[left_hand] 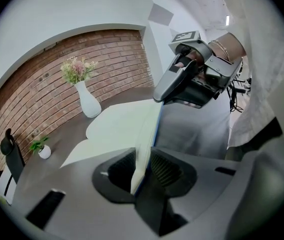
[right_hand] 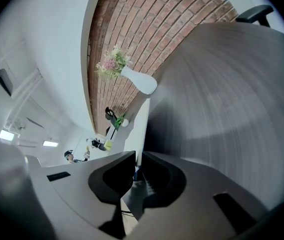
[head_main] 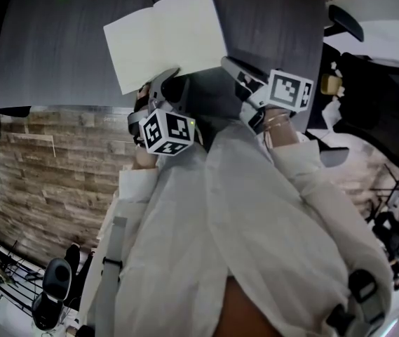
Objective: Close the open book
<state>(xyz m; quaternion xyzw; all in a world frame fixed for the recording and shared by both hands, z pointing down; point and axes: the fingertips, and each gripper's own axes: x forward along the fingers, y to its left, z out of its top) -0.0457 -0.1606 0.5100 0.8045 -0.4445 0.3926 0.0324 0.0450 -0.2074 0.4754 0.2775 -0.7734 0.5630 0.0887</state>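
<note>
Progress on the closing is slight. The book (head_main: pixel 164 37) is open on the dark grey table (head_main: pixel 45 62), blank cream pages up, close to the table's front edge (the person's side).

At the left, the left gripper (head_main: pixel 167 83) has its jaws clamped on the near edge of the book's right-hand half, not far from the spine. Its own view shows the pads squeezing the page block with the blue cover (left_hand: pixel 156 129) under it. Farther right, the right gripper (head_main: pixel 234 67) is pinched on that same half at its outer near corner, with the thin pale edge caught between its narrowed jaws.

So 2 tools hold 1 half. In the left gripper view that half looks tipped up a little off the table, though the head view shows it almost flat, so the lift seems only just begun. What is left is to swing that half over onto the other, then let go with both tools.

The table is a grey wood-grain top, bare around the book. Beyond it, from left to right, are a small potted plant (left_hand: pixel 43 149), a white vase (left_hand: pixel 88 103) of pinkish flowers and a curved brick wall (left_hand: pixel 57 79). Black office chairs (head_main: pixel 367 97) stand off to the right.
</note>
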